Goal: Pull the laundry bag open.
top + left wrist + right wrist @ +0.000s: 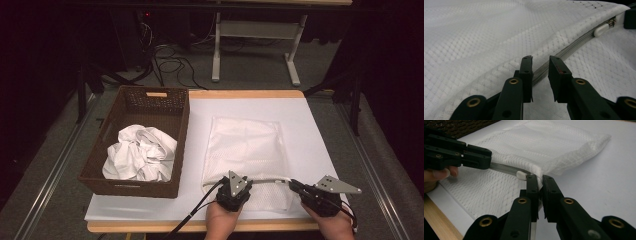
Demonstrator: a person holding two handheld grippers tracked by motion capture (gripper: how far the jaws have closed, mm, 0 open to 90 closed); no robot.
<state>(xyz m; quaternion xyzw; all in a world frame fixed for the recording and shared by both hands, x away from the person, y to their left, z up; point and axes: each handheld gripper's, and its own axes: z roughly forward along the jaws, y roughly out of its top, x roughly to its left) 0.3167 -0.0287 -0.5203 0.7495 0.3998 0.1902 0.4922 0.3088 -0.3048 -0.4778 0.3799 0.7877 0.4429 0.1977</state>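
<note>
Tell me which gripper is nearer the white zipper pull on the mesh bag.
Right. The right gripper pinches the mesh bag right beside the zipper pull; the left gripper straddles the zipper farther along.

This looks like a lab or test room set up for recording. A wooden table (250,94) topped with a white sheet (310,130) stands on grey carpet (250,70) in a dark room. Loose cables (172,65) lie on the floor behind it, beside the white metal legs of another desk (292,62).

Brown wicker basket (180,125) holding crumpled white cloth (140,152); white table (320,135)
</note>
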